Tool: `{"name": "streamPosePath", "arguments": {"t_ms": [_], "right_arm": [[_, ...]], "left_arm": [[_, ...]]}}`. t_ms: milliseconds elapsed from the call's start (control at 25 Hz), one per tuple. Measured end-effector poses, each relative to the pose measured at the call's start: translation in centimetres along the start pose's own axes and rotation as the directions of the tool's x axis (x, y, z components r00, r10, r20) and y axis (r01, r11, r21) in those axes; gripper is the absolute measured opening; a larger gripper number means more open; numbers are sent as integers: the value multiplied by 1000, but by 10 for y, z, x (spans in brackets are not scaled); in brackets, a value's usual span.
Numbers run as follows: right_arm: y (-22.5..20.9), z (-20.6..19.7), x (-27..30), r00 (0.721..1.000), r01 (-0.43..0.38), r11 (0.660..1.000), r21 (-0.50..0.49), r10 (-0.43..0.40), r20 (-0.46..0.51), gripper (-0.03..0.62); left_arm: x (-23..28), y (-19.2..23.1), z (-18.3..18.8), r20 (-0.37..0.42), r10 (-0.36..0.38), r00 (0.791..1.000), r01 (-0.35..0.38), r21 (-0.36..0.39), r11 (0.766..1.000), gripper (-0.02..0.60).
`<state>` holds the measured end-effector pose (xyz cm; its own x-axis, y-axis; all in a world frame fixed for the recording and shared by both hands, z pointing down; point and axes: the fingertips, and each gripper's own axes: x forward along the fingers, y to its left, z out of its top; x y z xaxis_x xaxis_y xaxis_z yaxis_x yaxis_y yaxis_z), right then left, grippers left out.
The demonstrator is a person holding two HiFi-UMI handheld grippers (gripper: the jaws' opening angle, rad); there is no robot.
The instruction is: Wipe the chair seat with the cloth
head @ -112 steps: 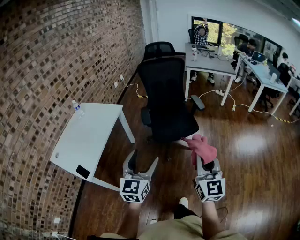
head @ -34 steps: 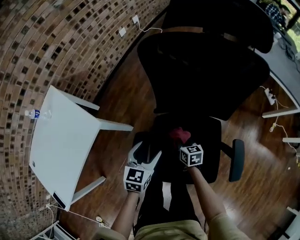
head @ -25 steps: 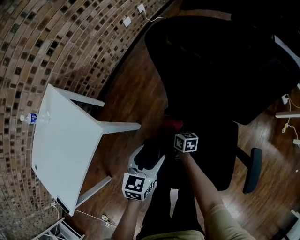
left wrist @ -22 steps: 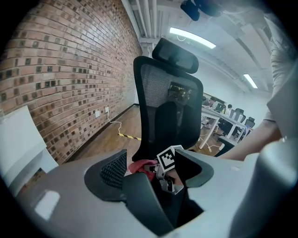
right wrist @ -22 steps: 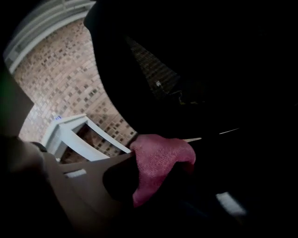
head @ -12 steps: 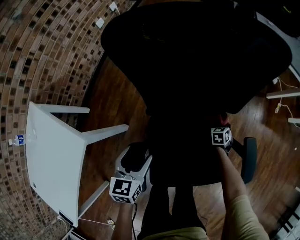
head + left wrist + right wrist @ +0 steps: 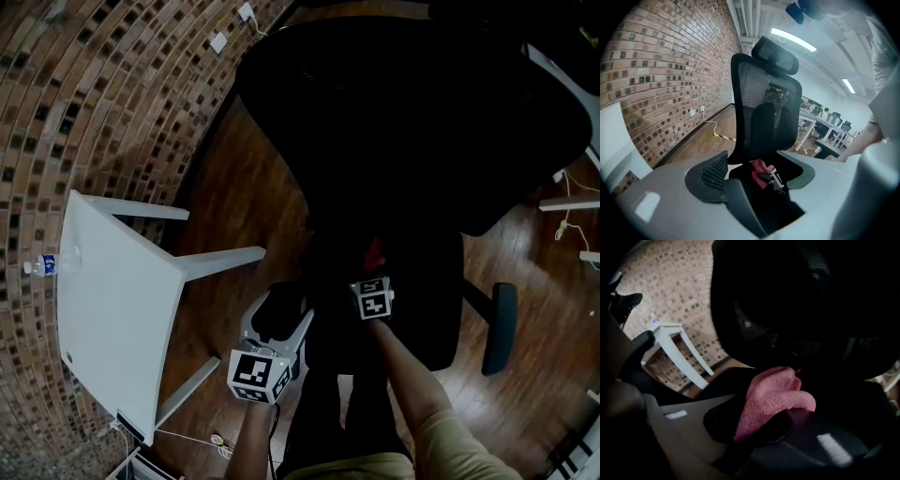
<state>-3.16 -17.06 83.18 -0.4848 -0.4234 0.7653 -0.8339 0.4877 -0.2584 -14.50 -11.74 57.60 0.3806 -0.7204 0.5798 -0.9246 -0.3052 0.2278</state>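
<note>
Backrest [image 7: 422, 112] bars the seat's [image 7: 433, 309] far side, armrest [image 7: 497, 328] its right; above lies open.

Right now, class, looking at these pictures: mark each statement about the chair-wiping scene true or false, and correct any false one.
1. The right tool grips the pink cloth. True.
2. The left tool is shut on an armrest. False: its jaws stand apart with nothing between them.
3. The water bottle is on the chair seat. False: it is on the white table.
4. The pink cloth is held over the chair seat. True.
</note>
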Motion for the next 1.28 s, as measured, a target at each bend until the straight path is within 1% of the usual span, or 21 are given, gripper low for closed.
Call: {"name": "streamPosePath", "arguments": {"t_ms": [80,160,240,360,400,440,520,560,600,640,720,800,880,920,960,1000,1040,1080,1120,1160,1280], "right_arm": [[82,18,22,985,-163,986,-34,164,55,21],[139,22,37,960,-268,953,-142,276,36,21],[145,9,44,955,-290,928,-233,295,-14,21],[104,-3,34,949,-299,868,-397,314,-26,21],[80,-7,29,962,-262,856,-446,271,-45,21],[46,-13,23,979,-203,864,-461,194,-69,21],[-44,-28,3,995,-27,914,-404,-16,-103,21],[-93,-35,-13,985,79,927,-368,-130,-115,21],[-138,-40,-33,963,179,919,-350,-237,-131,21],[-177,-44,-54,932,262,897,-355,-331,-148,21],[-232,-51,-91,864,373,843,-386,-467,-185,21],[-264,-59,-116,817,434,817,-379,-534,-218,21],[-270,-66,-122,801,459,821,-339,-548,-242,21],[-261,-67,-118,815,454,840,-297,-526,-244,21],[-241,-64,-108,851,421,875,-238,-472,-231,21],[-208,-58,-93,904,348,921,-176,-379,-199,21],[-166,-50,-75,955,238,963,-131,-256,-151,21],[-118,-40,-58,988,110,988,-113,-121,-98,21],[-68,-29,-42,999,-13,993,-118,6,-53,21],[-19,-18,-28,993,-119,983,-138,117,-22,21],[97,1,1,936,-345,917,-202,351,-4,21]], "left_arm": [[-8,1,0,-3,-3,1000,3,3,1000,314],[-16,4,-1,-13,-7,1000,7,12,1000,314],[-22,6,-3,-26,-7,1000,8,23,1000,313],[-23,5,-4,-33,-7,999,8,28,1000,311],[-22,4,-5,-34,-11,999,12,28,1000,311],[-21,3,-8,-36,-19,999,20,27,999,311],[-16,-2,-16,-42,-38,998,39,21,999,311],[-13,-6,-20,-45,-47,998,48,19,999,311],[-11,-9,-22,-47,-55,997,56,17,998,311],[-9,-12,-22,-46,-62,997,62,16,998,311],[-7,-17,-23,-44,-72,996,73,14,997,311],[-7,-18,-24,-41,-75,996,76,13,997,311],[-8,-16,-23,-34,-69,997,70,12,997,311],[-9,-15,-22,-29,-64,998,65,11,998,311],[-10,-13,-21,-25,-58,998,59,10,998,311],[-12,-12,-20,-23,-53,998,53,9,999,311],[-14,-11,-19,-22,-47,999,48,6,999,311],[-16,-10,-18,-21,-43,999,43,4,999,311],[-18,-10,-16,-20,-38,999,38,2,999,311],[-20,-9,-13,-19,-34,999,34,0,999,311],[-28,-6,-7,-11,-16,1000,16,-4,1000,311]]}}
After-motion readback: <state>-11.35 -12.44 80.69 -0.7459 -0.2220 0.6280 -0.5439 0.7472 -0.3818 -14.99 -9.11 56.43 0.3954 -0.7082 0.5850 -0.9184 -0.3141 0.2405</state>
